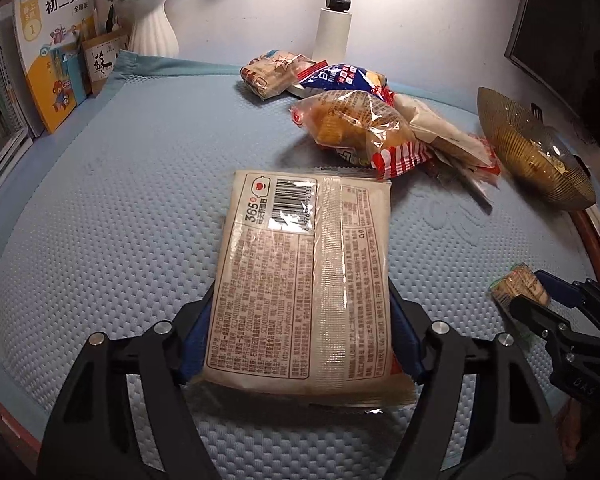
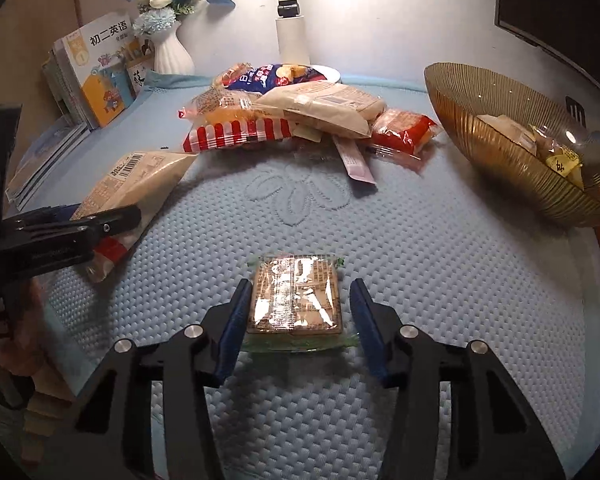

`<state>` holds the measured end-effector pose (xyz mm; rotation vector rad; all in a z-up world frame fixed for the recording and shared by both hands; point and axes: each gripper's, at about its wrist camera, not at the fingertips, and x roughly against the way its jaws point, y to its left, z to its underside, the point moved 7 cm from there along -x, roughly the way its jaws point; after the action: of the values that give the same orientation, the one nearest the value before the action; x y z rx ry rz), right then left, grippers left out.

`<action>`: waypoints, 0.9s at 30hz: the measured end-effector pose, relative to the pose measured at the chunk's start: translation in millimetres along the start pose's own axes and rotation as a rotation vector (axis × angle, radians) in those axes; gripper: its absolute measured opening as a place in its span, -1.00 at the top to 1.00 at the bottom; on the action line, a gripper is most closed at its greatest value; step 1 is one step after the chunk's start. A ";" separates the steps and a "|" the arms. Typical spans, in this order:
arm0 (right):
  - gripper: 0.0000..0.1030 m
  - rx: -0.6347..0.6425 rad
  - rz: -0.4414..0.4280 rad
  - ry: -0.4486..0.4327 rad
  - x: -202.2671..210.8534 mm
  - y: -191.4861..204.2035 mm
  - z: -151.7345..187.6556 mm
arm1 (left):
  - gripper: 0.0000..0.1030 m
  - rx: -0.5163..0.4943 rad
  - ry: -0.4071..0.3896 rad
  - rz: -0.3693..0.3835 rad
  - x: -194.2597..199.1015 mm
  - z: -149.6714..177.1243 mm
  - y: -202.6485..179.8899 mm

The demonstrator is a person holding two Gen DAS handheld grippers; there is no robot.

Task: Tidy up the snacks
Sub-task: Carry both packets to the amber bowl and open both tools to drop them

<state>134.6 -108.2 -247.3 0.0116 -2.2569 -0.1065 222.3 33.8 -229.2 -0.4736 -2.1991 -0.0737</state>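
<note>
My left gripper (image 1: 300, 320) is shut on a beige bread pack (image 1: 304, 276) with a barcode, held above the blue mat; it also shows in the right wrist view (image 2: 140, 188). My right gripper (image 2: 298, 308) is open, its fingers on either side of a small brown cracker pack (image 2: 296, 300) lying on the mat, with a gap on the right side. In the left wrist view the right gripper (image 1: 528, 300) appears at the right with that pack (image 1: 518, 286). A pile of snacks (image 2: 292, 120) lies at the back. A gold ribbed bowl (image 2: 512, 160) holds some snacks.
The blue textured mat (image 2: 420, 280) covers the table. Books (image 2: 100, 76), a white vase with flowers (image 2: 172, 52) and a white lamp post (image 2: 292, 32) stand along the back. A dark screen (image 2: 560, 0) is at the far right.
</note>
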 end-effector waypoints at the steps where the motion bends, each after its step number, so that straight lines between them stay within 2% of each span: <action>1: 0.04 0.003 0.002 -0.003 0.6 1.2 0.3 | -0.43 -0.004 -0.002 0.004 2.2 0.4 -2.5; 9: 0.04 0.009 -0.003 0.003 3.6 -3.9 5.0 | -0.43 -0.014 0.010 0.035 7.1 3.0 -15.5; 14: 0.04 0.006 -0.019 0.042 1.8 -7.5 14.5 | -0.43 -0.017 0.039 0.029 9.0 18.7 -10.0; 20: -0.11 0.062 0.006 0.077 -3.0 0.0 17.1 | -0.43 0.015 0.058 0.039 19.5 33.9 8.5; 22: -0.06 0.058 0.032 0.070 -5.3 1.4 15.0 | -0.43 0.020 0.049 0.039 24.8 35.1 11.1; 24: 0.13 0.041 0.038 0.064 -5.2 2.0 13.5 | -0.43 0.024 0.037 0.043 31.7 35.7 12.2; 25: 0.15 0.034 0.034 0.060 -3.7 2.8 13.1 | -0.43 0.031 0.031 0.054 35.8 35.6 13.5; 27: 0.15 0.017 0.003 0.061 -0.3 4.0 12.8 | -0.43 0.073 0.014 0.138 49.6 32.7 17.2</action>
<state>125.0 -103.2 -255.4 0.0205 -2.1971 -0.0848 176.4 72.2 -213.4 -0.5804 -2.1413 0.0768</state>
